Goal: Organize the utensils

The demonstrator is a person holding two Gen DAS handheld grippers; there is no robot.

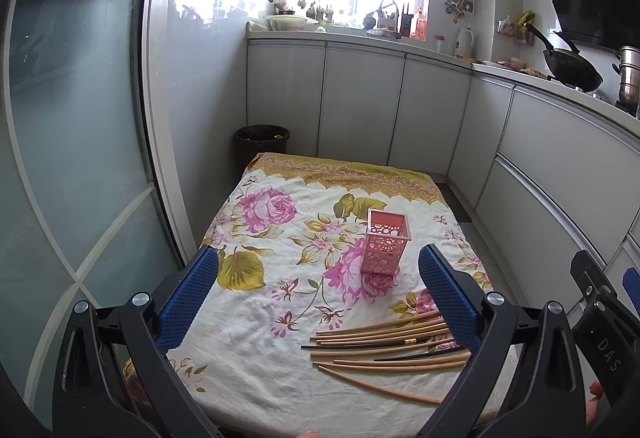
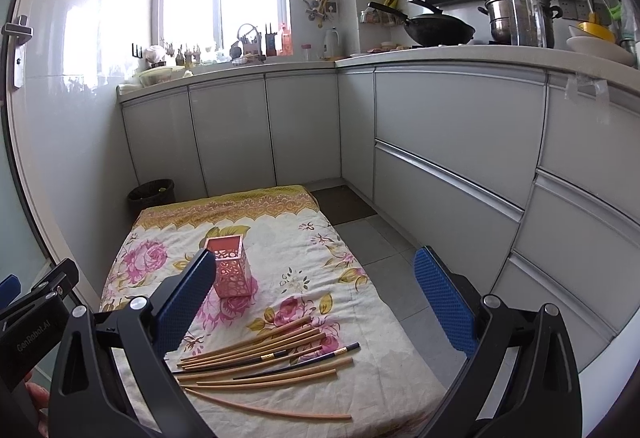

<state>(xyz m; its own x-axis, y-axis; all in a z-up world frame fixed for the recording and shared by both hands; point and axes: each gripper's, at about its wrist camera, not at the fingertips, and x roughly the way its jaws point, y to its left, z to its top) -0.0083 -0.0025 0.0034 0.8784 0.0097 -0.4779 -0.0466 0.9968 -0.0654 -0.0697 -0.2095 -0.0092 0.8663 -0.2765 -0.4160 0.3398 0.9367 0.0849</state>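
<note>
A pink perforated utensil holder stands upright and empty on the floral cloth; it also shows in the right wrist view. Several wooden chopsticks and a few dark ones lie loose in a pile in front of it, also seen in the right wrist view. My left gripper is open and empty, held above the cloth's near part. My right gripper is open and empty, above the pile. Each gripper's body shows at the edge of the other's view.
The floral cloth covers a low table. A glass sliding door is at the left. White kitchen cabinets run along the back and right. A black bin stands behind the table. A wok and steel pots sit on the counter.
</note>
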